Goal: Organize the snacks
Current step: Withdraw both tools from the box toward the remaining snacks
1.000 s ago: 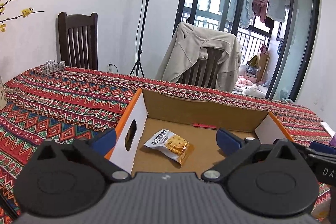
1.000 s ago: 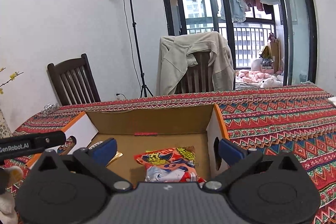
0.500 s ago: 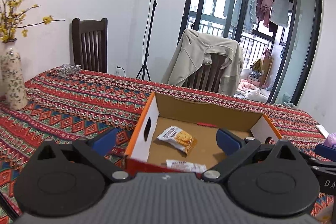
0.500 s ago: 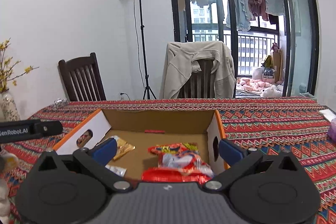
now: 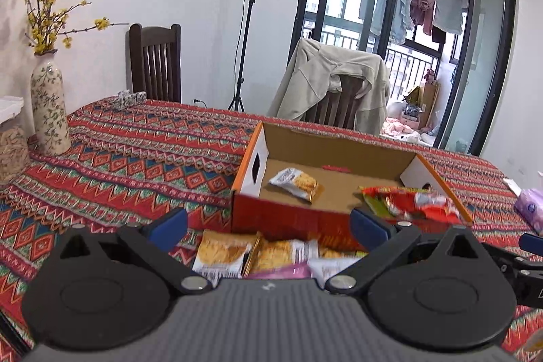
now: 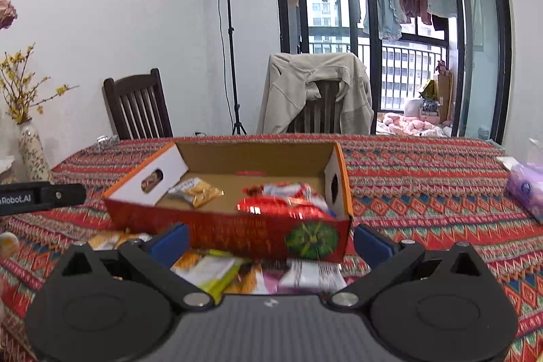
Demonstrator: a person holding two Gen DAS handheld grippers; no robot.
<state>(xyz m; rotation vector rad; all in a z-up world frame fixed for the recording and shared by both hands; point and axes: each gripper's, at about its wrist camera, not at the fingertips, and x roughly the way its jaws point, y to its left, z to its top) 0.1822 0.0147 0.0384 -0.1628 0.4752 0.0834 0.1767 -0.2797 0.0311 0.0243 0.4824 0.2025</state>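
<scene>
On the patterned red tablecloth, loose snack packets wait before the open cardboard box. Both grippers, left and right, hover spread and empty, poised to collect more.

Patterned table: box, snack packets, vase.

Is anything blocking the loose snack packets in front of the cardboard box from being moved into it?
Only the red front wall of the open cardboard box stands between the loose packets on the patterned tablecloth and the box floor. Both open grippers hold nothing.
</scene>
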